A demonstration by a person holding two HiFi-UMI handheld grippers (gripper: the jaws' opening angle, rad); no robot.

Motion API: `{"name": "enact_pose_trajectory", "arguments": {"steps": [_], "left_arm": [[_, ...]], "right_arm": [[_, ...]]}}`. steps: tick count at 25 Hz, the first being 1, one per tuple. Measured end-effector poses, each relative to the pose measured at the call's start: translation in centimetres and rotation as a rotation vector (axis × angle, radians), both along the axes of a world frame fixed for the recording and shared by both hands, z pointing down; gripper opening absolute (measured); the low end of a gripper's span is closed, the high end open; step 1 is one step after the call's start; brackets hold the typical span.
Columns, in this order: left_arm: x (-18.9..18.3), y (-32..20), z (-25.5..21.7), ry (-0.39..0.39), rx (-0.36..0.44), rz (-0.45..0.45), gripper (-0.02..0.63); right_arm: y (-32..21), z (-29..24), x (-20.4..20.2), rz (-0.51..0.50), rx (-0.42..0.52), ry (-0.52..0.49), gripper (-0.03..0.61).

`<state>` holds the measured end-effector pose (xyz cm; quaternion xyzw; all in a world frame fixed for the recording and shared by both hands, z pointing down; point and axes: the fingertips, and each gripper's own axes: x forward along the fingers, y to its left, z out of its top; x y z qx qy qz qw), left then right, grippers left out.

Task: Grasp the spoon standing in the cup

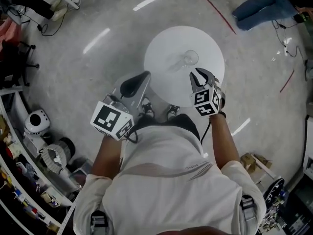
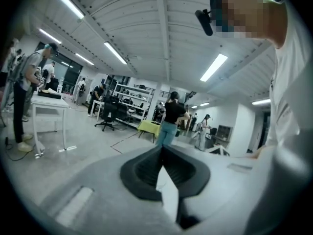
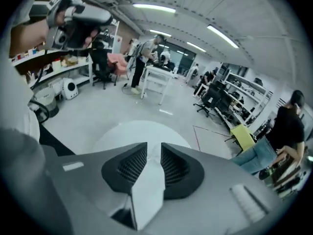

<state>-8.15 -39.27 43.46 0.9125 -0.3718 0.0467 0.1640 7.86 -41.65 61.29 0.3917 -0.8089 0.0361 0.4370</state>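
Right gripper (image 1: pixel 199 75) jaws slightly apart and empty. Left gripper (image 1: pixel 145 76) jaws together, off to the side. Clear cup (image 1: pixel 190 58) sits on the worktop (image 1: pixel 161 48) just ahead of the right jaws, spoon (image 1: pixel 182 61) faint inside it. Nothing is clamped, so this looks like the reach stage. A grasp would need the jaws astride the handle above the rim.

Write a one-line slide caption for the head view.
Left gripper and right gripper poised at a round white table bearing a clear cup.
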Motion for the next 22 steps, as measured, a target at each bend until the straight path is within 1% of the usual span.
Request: {"name": "enact_pose_trajectory", "arguments": {"steps": [5, 9, 11, 13, 15, 17, 18, 22], "left_arm": [[0.9, 0.1, 1.2, -0.011, -0.026, -0.046, 0.002], [0.4, -0.2, 1.7, -0.011, -0.039, -0.076, 0.002], [-0.1, -0.4, 1.7, -0.012, -0.042, -0.088, 0.000], [-0.4, -0.4, 1.8, -0.012, -0.045, -0.097, 0.001], [-0.5, -0.6, 2.1, -0.015, -0.049, -0.100, 0.000], [-0.5, -0.7, 2.3, -0.019, -0.050, -0.099, 0.002], [-0.6, -0.7, 2.4, -0.020, -0.049, -0.098, 0.002], [-1.3, -0.3, 1.9, -0.014, -0.038, -0.085, 0.002]], "right_arm": [[-1.5, 4.9, -0.1, -0.104, -0.051, 0.122, 0.095], [-2.1, 8.4, -0.7, -0.155, -0.118, 0.189, 0.095], [-2.4, 9.9, -1.0, -0.177, -0.131, 0.242, 0.094], [-2.7, 10.9, -1.1, -0.186, -0.132, 0.279, 0.091], [-2.9, 11.5, -1.1, -0.186, -0.128, 0.289, 0.083], [-3.2, 11.8, -1.2, -0.180, -0.111, 0.299, 0.050], [-3.4, 11.7, -1.2, -0.174, -0.101, 0.305, 0.023], [-3.7, 10.3, -1.6, -0.143, -0.068, 0.296, 0.011]]}}
